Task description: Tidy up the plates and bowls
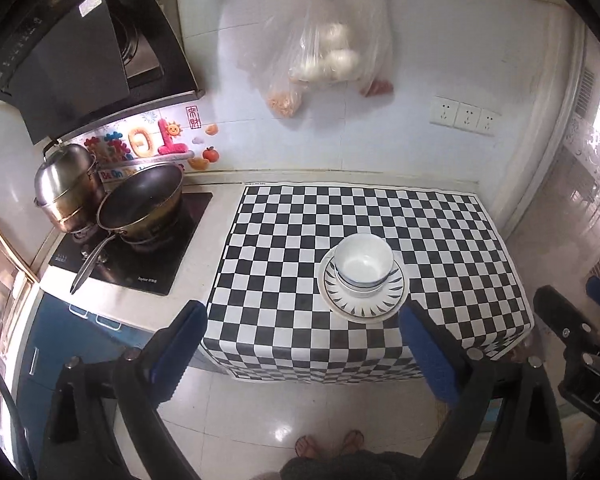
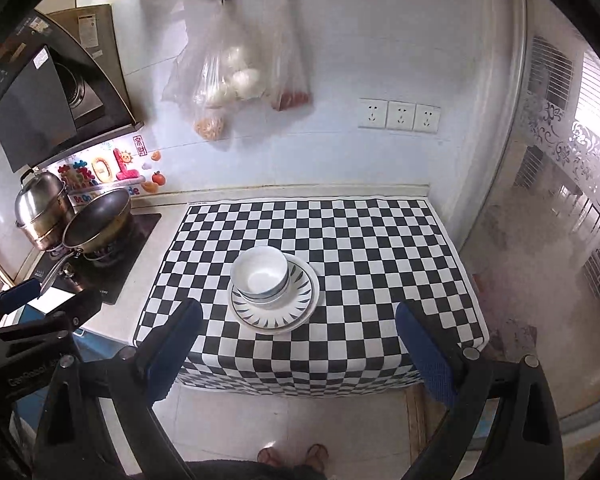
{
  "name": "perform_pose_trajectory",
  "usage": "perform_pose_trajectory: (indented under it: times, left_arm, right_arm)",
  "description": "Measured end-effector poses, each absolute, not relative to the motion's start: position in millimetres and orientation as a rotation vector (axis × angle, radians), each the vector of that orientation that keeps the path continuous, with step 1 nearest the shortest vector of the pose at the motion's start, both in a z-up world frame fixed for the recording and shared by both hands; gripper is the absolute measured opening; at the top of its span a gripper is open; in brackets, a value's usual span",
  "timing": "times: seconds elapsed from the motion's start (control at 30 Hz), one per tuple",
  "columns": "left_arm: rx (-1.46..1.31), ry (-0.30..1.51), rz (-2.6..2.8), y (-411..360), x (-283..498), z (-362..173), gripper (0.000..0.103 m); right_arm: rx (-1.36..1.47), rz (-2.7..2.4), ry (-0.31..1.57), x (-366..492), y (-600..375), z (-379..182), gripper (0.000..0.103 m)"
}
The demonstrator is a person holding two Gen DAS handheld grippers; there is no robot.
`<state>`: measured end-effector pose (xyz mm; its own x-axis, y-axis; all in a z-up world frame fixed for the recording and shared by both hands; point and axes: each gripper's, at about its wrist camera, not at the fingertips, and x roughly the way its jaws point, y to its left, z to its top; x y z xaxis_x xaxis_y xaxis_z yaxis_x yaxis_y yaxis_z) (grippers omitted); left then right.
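Two glazed pieces, a bowl (image 2: 262, 276) nested on a plate (image 2: 275, 300), sit mid-surface (image 2: 380, 248); hard, slick, breakable, best pinched at the bowl's 3 o'clock rim; left hand-held gripper (image 1: 304, 344) and right hand-held gripper (image 2: 300, 340) both released, empty

White ceramic bowl (image 2: 261, 275) nested on a white plate with dark leaf-pattern rim (image 2: 300, 300) — both on the black-and-white checkered cloth (image 2: 380, 260); right gripper (image 2: 300, 344) spread wide, empty, held short of the counter.
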<state>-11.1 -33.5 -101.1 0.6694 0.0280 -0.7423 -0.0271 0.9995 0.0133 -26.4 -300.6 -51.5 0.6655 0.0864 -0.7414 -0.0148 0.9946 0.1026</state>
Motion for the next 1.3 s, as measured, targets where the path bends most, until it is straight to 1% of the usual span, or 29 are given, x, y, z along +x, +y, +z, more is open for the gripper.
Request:
perform_pose_trajectory:
  times: [0.13, 0.17, 0.2, 0.37, 0.4, 1.3]
  left_arm:
    - [-0.022, 0.821, 0.027, -34.8, -22.7, -99.1, 0.099]
    - [-0.024, 0.816, 0.03, -35.1, -25.0, -99.1, 0.099]
    - [-0.027, 0.813, 0.024, -35.8, -26.3, -98.7, 0.099]
    - [-0.021, 0.797, 0.052, -38.5, -30.6, -98.5, 0.1]
    - [-0.023, 0.794, 0.051, -38.7, -30.5, -98.8, 0.103]
    - [-0.016, 0.778, 0.072, -39.6, -38.7, -99.2, 0.103]
  right_arm:
    - [0.085, 0.055, 0.825, -34.1, -307.1, -47.9, 0.099]
    - [0.089, 0.061, 0.821, -35.8, -308.7, -47.2, 0.102]
    - [0.093, 0.066, 0.817, -37.6, -310.1, -46.5, 0.103]
    - [0.07, 0.04, 0.805, -39.7, -313.5, -49.8, 0.103]
    - [0.065, 0.036, 0.806, -39.5, -313.6, -50.9, 0.103]
    - [0.008, 0.021, 0.81, -32.4, -308.4, -58.6, 0.103]
